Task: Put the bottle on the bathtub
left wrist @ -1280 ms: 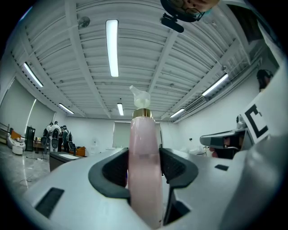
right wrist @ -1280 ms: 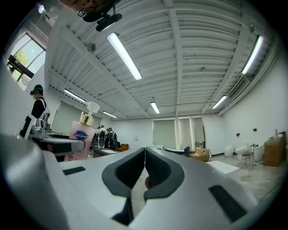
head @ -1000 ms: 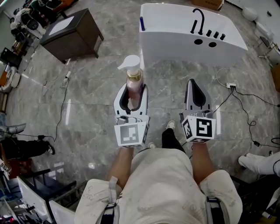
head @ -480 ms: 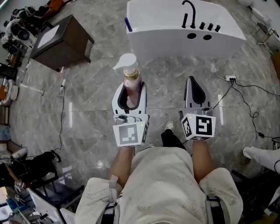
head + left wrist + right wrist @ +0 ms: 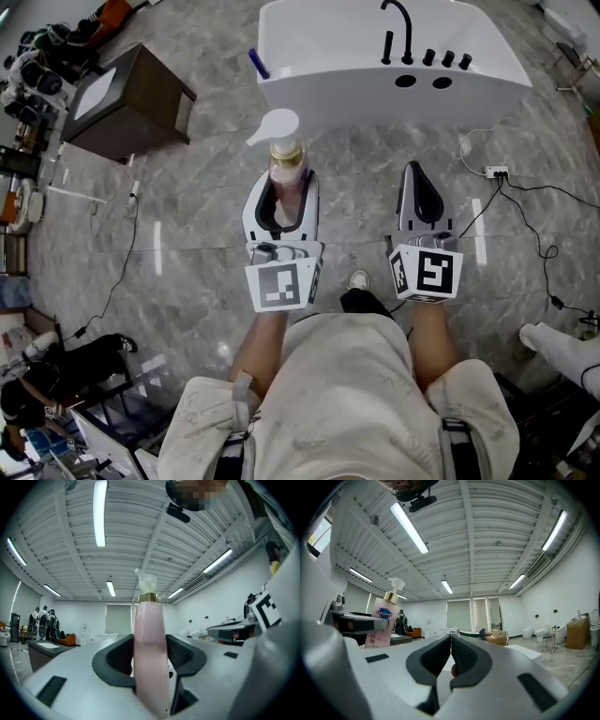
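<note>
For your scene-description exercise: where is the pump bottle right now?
In the head view the pump bottle is clamped upright in the left gripper, left of centre, over the floor just short of the white bathtub.

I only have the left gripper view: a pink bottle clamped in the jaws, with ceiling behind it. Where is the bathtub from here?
Observer: In the head view, the bathtub is straight ahead of the left gripper, across a stretch of floor. The bottle is not over it yet.
Operator: Is anything on the near rim?
Observer: A black faucet and knobs stand towards its right. A blue object sticks out at the left corner. The rim between them looks bare.
Operator: Is the right gripper free?
Observer: Yes. The right gripper is level with the left one, and its jaws are together on nothing.
</note>
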